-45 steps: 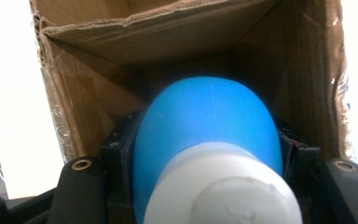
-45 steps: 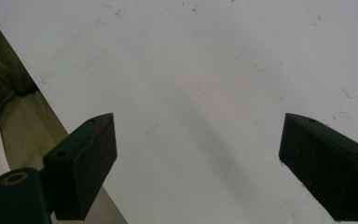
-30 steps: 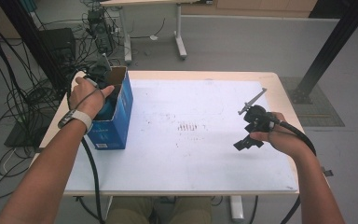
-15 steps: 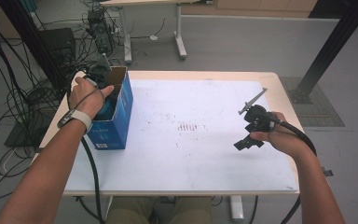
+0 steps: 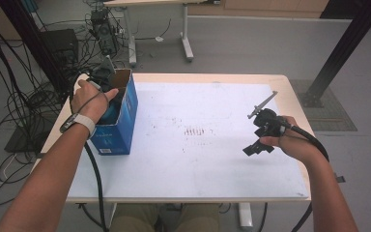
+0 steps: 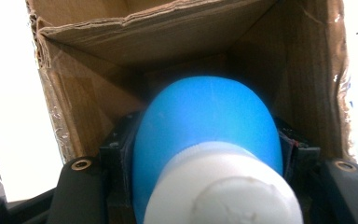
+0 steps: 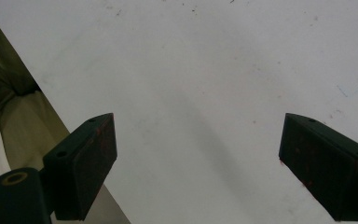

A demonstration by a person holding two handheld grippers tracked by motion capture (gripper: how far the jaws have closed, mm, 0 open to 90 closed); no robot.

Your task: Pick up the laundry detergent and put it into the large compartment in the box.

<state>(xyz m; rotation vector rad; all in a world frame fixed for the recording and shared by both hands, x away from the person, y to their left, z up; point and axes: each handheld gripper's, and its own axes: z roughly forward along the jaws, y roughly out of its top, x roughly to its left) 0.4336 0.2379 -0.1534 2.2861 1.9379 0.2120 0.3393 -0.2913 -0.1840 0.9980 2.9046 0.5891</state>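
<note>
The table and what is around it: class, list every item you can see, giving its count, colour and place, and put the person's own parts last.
Table: one, white top with pale wood edge, centre of the high view.
Cardboard box: one, blue outside and brown inside, open at the top, standing on the table's left side.
Bottle: one, blue with a white cap, clamped between the left gripper's jaws inside the box.
Second table: one, white legs, behind on the grey floor.
Cables: many, black, on the floor at left.
Left gripper: one, black, reaching into the box.
Right gripper: one, black, jaws wide apart above the table's right side.
Wristband: one, white, on the left wrist.
</note>
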